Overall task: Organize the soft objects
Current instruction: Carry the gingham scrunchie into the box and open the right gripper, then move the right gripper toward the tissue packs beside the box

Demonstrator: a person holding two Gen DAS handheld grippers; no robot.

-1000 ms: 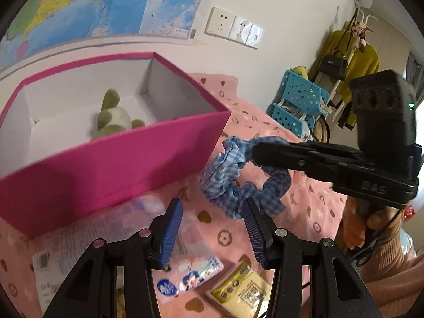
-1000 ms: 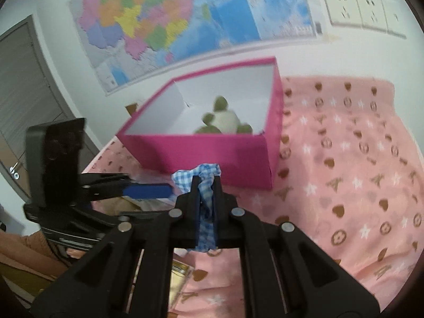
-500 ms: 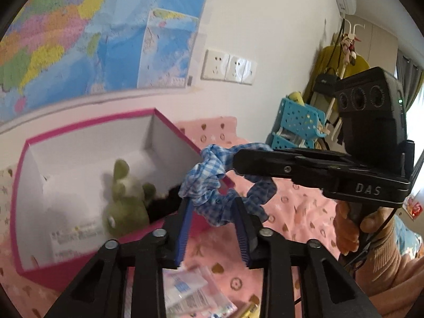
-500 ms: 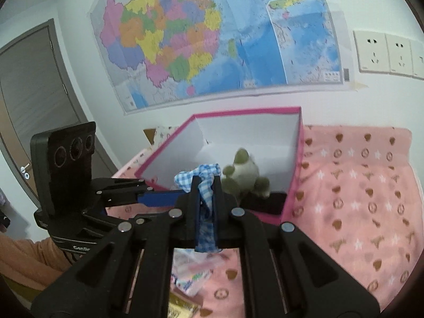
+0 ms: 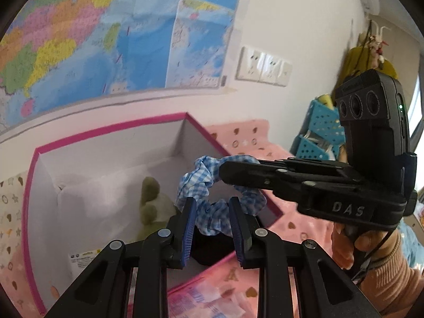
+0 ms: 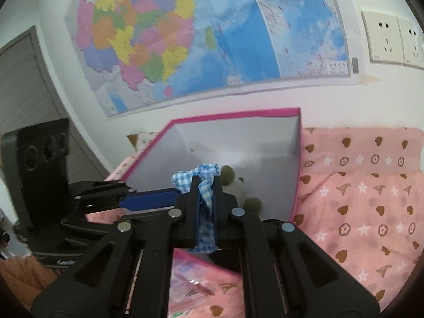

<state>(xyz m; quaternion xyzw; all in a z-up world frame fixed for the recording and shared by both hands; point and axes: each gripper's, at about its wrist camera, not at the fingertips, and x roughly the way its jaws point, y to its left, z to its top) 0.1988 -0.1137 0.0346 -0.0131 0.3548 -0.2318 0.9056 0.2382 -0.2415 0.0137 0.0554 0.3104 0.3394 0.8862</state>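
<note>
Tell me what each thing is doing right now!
Blue checked scrunchie: held up over the box, by both grippers.
Pink box: open, no lid.
Green plush toy: lying inside the box.
Right gripper: shut on the scrunchie.
Left gripper: fingers pinching the scrunchie.

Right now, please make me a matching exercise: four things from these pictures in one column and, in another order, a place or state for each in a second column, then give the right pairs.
Things:
1. scrunchie
2. plush toy
3. map
4. box

Places or states:
A. hangs on the wall
B. lies inside the box
C. open at the top, stands on the pink bedcover
D. held in the air by both grippers

Pairs: 1-D, 2-B, 3-A, 4-C
</note>
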